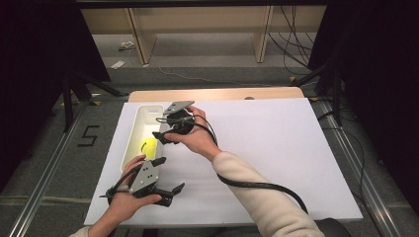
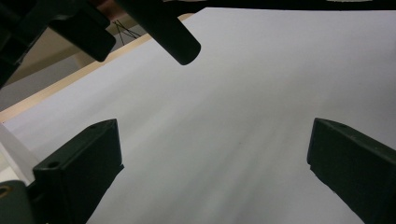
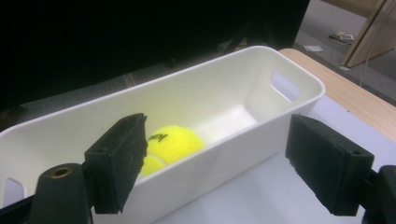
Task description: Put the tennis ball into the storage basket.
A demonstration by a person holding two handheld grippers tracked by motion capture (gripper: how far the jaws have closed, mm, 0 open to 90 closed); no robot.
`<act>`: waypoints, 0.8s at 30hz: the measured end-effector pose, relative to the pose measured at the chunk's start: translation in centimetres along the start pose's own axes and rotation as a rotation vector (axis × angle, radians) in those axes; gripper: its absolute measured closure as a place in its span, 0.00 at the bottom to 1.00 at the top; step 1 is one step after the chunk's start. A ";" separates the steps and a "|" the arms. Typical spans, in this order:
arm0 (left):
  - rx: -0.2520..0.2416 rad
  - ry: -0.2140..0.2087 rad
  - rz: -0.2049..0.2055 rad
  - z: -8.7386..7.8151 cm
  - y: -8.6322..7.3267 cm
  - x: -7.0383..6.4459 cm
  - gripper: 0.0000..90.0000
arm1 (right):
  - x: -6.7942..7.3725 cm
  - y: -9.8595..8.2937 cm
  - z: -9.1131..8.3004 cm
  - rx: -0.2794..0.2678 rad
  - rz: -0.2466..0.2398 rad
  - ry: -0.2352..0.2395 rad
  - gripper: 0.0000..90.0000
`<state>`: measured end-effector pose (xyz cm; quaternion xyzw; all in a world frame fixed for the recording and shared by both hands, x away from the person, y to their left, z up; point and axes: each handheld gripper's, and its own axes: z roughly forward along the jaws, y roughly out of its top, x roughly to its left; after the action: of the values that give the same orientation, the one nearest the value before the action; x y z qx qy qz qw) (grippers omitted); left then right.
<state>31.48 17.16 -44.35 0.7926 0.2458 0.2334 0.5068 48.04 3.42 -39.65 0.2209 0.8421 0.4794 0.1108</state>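
Nearest the person, the left gripper (image 1: 163,174) hovers over the white sheet (image 2: 243,107), jaws spread wide and empty. Farther on, the right gripper (image 3: 215,163) also stands open and empty. Just beyond its jaws, a yellow tennis ball (image 3: 173,142) lies inside the white bin (image 3: 261,60). The placing looks finished.

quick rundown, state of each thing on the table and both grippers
white bin: upright, open top, on the white sheet
tennis ball: lying inside the bin, not gripped
right gripper: open, empty, beside the bin
left gripper: open, empty, over the white sheet
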 end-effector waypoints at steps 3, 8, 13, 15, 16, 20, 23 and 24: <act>-0.001 0.000 0.000 0.0 0.0 0.0 0.03 | -0.2 -0.1 -0.4 -0.003 0.004 -0.007 0.24; -0.005 -0.001 -0.008 0.0 0.0 0.0 0.02 | -0.5 -0.3 -1.1 -0.009 0.006 -0.013 0.24; -0.005 -0.001 -0.010 0.0 0.0 0.0 0.02 | -0.8 -0.6 -1.9 -0.012 0.007 -0.023 0.24; -0.004 -0.001 -0.010 0.0 0.0 0.0 0.02 | -0.9 -0.8 -2.3 -0.017 0.006 -0.027 0.24; -0.004 -0.001 -0.010 0.0 0.0 0.0 0.02 | -0.9 -0.9 -2.4 -0.017 0.010 -0.028 0.24; -0.003 0.000 -0.004 0.0 0.0 0.0 0.02 | -1.2 -1.3 -3.0 -0.013 0.010 -0.035 0.24; -0.003 0.002 -0.004 0.0 0.0 0.0 0.02 | -1.3 -1.5 -3.4 -0.018 0.011 -0.041 0.24; -0.004 0.001 -0.005 0.0 0.0 0.0 0.02 | -1.4 -1.5 -3.6 -0.020 0.008 -0.042 0.24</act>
<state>31.48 17.20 -44.31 0.7909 0.2475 0.2333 0.5087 47.41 -0.66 -39.15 0.2331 0.8338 0.4836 0.1285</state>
